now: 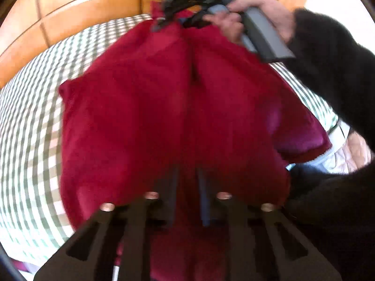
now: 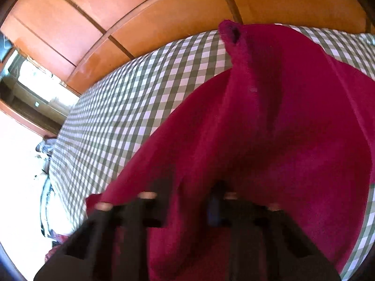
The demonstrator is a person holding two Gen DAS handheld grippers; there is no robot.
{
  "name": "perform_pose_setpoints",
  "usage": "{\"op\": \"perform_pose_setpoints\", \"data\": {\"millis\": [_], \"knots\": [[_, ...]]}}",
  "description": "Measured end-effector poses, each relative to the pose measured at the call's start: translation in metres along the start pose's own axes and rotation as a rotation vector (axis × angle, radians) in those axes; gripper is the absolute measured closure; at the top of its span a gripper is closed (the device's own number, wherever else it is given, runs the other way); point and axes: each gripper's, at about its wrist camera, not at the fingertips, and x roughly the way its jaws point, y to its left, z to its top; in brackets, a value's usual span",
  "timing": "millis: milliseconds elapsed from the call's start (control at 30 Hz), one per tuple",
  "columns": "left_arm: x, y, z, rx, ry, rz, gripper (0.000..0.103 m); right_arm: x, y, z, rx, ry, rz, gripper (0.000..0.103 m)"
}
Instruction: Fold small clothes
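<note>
Over the checked bed cover (image 2: 131, 107), a red garment (image 1: 164, 107) hangs spread between both tools, its lower folds touching the cover. Its near edge is pinched in the clenched left hand-held gripper (image 1: 187, 187). Its far edge, toward the wooden headboard (image 1: 70, 11), is clamped by the right hand-held gripper (image 1: 168, 21), gripped by a hand (image 1: 255, 11) in a dark sleeve (image 1: 332, 53).

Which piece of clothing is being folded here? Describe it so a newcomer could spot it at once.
Start at the bed's green-and-white checked sheet under the orange wooden panelling. Draped over it is a deep red fleecy garment, pinched at both ends. It is the only solid red thing there.
</note>
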Motion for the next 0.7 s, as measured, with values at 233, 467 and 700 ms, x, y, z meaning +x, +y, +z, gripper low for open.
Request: {"op": "perform_pose_setpoints", "data": {"millis": [233, 467, 700], "knots": [[-0.041, 0.047, 0.005, -0.157, -0.138, 0.051, 0.103, -0.016, 0.014, 0.006, -0.052, -0.027, 0.078, 0.096], [-0.067, 0.047, 0.030, -0.139, -0.201, 0.049, 0.087, -0.032, 0.048, 0.020, -0.099, -0.058, 0.156, 0.096], [-0.014, -0.003, 0.031, -0.022, -0.059, 0.038, 0.034, -0.042, 0.068, 0.035, -0.084, -0.084, 0.205, 0.097]]}}
